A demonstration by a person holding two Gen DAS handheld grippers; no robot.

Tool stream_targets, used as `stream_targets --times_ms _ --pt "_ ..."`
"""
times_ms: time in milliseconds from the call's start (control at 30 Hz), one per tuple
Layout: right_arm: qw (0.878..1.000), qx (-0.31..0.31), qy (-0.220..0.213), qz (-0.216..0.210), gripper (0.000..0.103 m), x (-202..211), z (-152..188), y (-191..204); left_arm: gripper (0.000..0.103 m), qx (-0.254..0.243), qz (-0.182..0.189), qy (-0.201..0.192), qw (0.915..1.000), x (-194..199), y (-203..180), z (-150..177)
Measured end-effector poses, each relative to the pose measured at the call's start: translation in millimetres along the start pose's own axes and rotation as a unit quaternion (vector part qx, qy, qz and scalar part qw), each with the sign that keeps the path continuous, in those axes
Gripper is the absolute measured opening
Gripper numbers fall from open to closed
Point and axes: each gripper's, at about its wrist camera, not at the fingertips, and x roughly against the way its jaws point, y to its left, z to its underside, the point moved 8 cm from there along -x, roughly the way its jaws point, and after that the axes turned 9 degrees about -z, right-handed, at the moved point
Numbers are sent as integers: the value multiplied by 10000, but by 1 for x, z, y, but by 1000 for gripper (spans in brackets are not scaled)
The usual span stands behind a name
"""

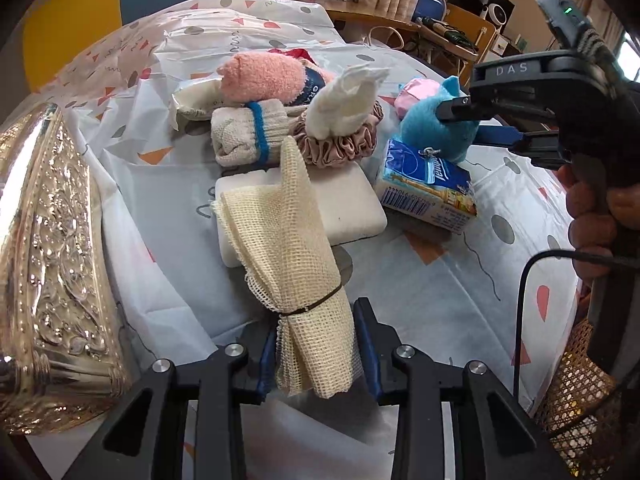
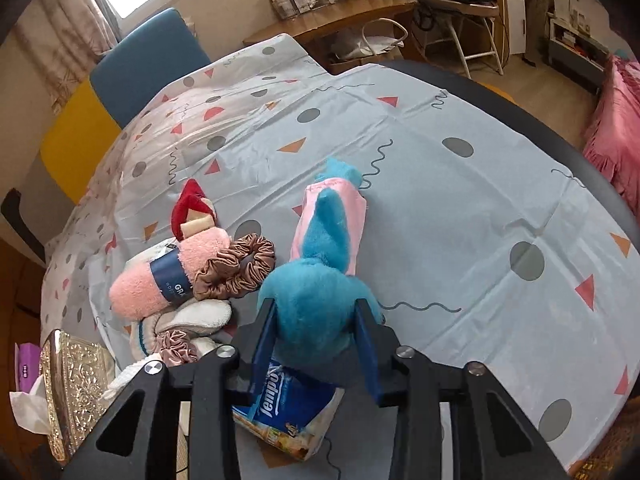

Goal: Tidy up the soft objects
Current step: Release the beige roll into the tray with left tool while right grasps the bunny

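While its jaws clamp the mesh cloth (image 1: 294,248), the right's grip the half-hidden blue plush (image 2: 316,296).

Scrunchie (image 1: 340,142) lies on the sponge block (image 1: 348,204); tissue pack (image 1: 430,190) just right of it.

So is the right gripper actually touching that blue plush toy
Touching. In the right wrist view the right gripper has a blue finger pad pressed into each side of the blue plush toy, with no gap showing.
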Motion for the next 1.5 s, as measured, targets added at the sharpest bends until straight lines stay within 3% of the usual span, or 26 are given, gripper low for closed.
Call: stream_targets --times_ms 67,167,433,533,667,867,1033,1267,1433,1500 --pt "9999 100 -7 33 35 1 2 2 25 3 41 21 10000 4 -5 0" --pt "9999 92 39 -83 35 -1 2 1 24 -8 131 -36 9999 19 -8 0" --pt "9997 153 91 -158 36 -4 1 4 24 41 390 -619 9973 83 6 -36" --pt "9997 148 86 -173 37 -5 1 4 24 343 389 -817 9953 101 30 -69" --pt "9997 153 72 -163 37 -4 1 3 24 611 81 -1125 9917 123 69 -112" --pt "9993 377 72 -36 38 -6 2 9 24 1440 -460 -1590 9756 162 168 -142" --pt "9988 486 59 35 38 -6 2 11 24 2141 -957 -1708 9570 186 256 -111" --pt "9981 597 14 116 38 -6 3 12 26 3012 -1561 -1523 9283 197 351 -5" --pt "9969 755 -13 200 37 -6 5 16 26 3380 -1687 -970 9208 163 373 78" --pt "9968 770 -34 232 37 -6 5 16 26 3470 -1657 -754 9200 144 375 96"
